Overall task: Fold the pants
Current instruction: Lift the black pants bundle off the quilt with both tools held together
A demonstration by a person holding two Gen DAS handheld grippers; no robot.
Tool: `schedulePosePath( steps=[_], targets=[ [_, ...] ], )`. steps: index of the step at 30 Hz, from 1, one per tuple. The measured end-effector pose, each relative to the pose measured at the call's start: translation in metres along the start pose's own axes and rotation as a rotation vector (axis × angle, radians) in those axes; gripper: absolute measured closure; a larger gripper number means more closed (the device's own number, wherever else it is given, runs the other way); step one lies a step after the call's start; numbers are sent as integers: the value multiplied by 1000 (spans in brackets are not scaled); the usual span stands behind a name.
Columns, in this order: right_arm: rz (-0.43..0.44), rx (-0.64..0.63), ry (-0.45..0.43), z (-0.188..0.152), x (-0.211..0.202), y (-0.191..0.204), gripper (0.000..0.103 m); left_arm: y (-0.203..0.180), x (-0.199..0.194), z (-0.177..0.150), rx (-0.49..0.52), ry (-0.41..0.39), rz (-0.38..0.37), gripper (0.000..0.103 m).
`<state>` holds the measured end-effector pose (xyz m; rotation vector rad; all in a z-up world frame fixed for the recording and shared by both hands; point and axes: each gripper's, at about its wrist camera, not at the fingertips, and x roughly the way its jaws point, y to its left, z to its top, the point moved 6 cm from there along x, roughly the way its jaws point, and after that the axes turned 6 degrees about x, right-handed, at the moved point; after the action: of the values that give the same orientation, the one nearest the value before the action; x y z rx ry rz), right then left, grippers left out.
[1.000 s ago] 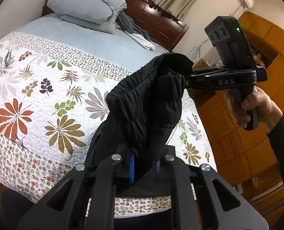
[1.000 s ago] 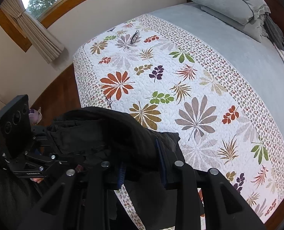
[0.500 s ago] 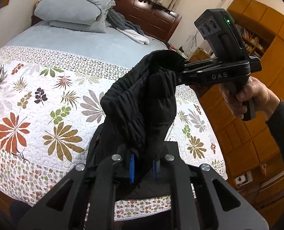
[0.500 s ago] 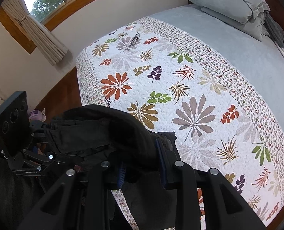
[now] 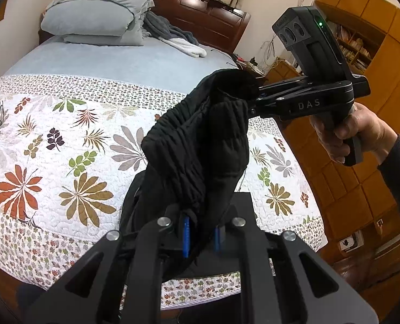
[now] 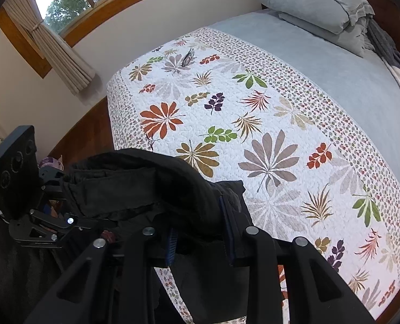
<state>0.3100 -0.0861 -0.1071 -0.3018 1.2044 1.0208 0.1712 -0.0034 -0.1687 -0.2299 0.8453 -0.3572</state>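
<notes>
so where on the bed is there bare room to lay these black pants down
The white leaf-print quilt is bare from its near edge to the dotted border, except the dark glasses in the far window-side corner. Crowded: the grey pillows and rumpled grey-and-white blanket by the headboard.

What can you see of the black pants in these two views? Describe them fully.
The black pants look like soft, puckered, quilted fabric, bunched and sagging in the air above the floral quilt at the bed's foot. The left tool is shut on one end, the right tool on the other. The rest hangs down past the bed's edge.
</notes>
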Motion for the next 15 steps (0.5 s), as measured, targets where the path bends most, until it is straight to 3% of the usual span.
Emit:
schedulePosePath(
  steps=[15],
  targets=[
    [-22,-13,-11,-10,-6,-3,74,-10,5,-2,37,20,20,92]
  ],
)
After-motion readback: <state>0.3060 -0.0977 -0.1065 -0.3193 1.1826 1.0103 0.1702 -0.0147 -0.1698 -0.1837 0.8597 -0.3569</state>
